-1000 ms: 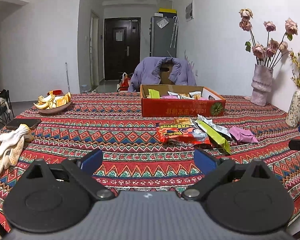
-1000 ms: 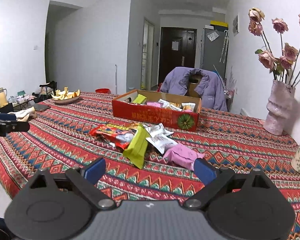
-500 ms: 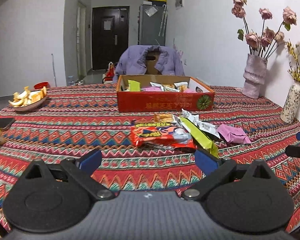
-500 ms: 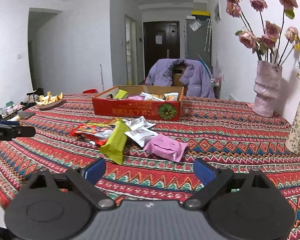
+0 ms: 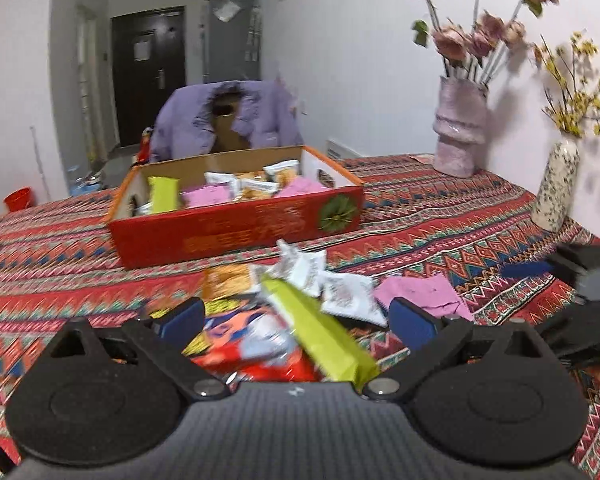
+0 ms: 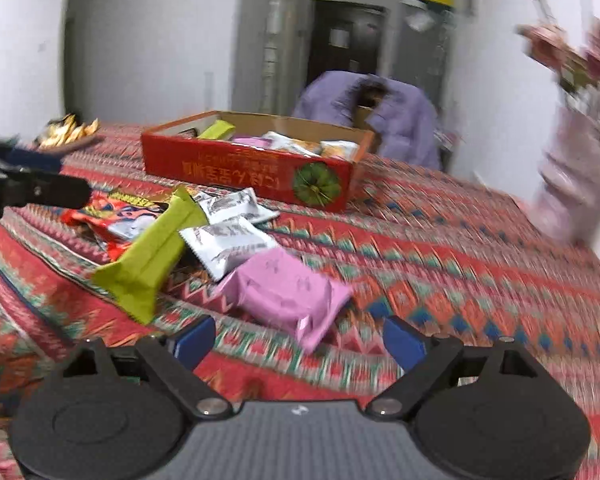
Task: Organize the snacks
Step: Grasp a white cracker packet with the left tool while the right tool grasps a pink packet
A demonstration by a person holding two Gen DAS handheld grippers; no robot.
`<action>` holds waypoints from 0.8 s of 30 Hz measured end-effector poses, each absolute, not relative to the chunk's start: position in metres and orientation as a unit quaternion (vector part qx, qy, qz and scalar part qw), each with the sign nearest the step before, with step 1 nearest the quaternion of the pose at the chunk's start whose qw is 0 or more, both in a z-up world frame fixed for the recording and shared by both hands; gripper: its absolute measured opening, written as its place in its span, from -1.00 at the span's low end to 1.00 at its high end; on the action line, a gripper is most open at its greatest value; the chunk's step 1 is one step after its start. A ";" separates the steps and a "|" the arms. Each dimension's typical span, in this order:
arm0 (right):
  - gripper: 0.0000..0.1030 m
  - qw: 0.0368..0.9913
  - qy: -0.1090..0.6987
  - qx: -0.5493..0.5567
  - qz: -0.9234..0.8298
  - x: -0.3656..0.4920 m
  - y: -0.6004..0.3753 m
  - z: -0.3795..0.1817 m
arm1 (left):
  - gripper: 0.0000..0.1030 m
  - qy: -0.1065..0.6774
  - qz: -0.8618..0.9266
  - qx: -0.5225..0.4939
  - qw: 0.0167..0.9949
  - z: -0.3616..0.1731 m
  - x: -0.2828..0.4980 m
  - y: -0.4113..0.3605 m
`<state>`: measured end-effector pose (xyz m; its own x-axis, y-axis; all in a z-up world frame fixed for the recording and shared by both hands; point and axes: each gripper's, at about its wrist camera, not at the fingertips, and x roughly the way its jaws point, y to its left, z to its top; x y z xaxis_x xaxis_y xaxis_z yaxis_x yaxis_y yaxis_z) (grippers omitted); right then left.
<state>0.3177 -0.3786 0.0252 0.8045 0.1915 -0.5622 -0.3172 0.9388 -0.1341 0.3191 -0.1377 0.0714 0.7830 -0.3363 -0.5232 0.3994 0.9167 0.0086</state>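
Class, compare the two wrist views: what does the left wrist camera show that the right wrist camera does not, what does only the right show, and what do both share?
Only the left wrist view: a speckled vase with yellow sprigs and an orange packet.
Only the right wrist view: a dish of peels at the table's far left.
Both: the red box, green packet, pink packet and patterned tablecloth.

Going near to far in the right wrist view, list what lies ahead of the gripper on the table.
right gripper → pink packet → white packet → red cardboard box → purple jacket on the chair.
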 end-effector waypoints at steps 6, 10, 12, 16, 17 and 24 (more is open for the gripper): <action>0.74 0.916 0.309 -0.130 0.221 0.377 -0.374 0.004 | 0.88 0.274 -0.216 0.084 0.934 0.060 0.346 -0.169; 0.70 0.922 0.325 -0.064 0.202 0.407 -0.392 -0.002 | 0.59 0.286 -0.231 0.097 0.925 0.050 0.367 -0.189; 0.43 0.925 0.335 -0.017 0.180 0.416 -0.406 -0.004 | 0.47 0.304 -0.233 0.099 0.919 0.043 0.382 -0.201; 0.37 0.934 0.337 0.000 0.121 0.409 -0.423 -0.003 | 0.48 0.320 -0.230 0.131 0.910 0.024 0.402 -0.225; 0.37 0.935 0.337 0.000 0.110 0.406 -0.426 -0.004 | 0.49 0.317 -0.225 0.149 0.909 0.018 0.404 -0.231; 0.38 0.941 0.330 -0.001 0.076 0.379 -0.427 -0.007 | 0.44 0.351 -0.229 0.150 0.895 0.006 0.409 -0.233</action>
<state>0.3792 -0.4266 -0.0075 0.7708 0.1422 -0.6210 -0.1440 0.9884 0.0476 0.4094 -0.2334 0.0060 0.6486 -0.3058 -0.6970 0.5160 0.8498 0.1074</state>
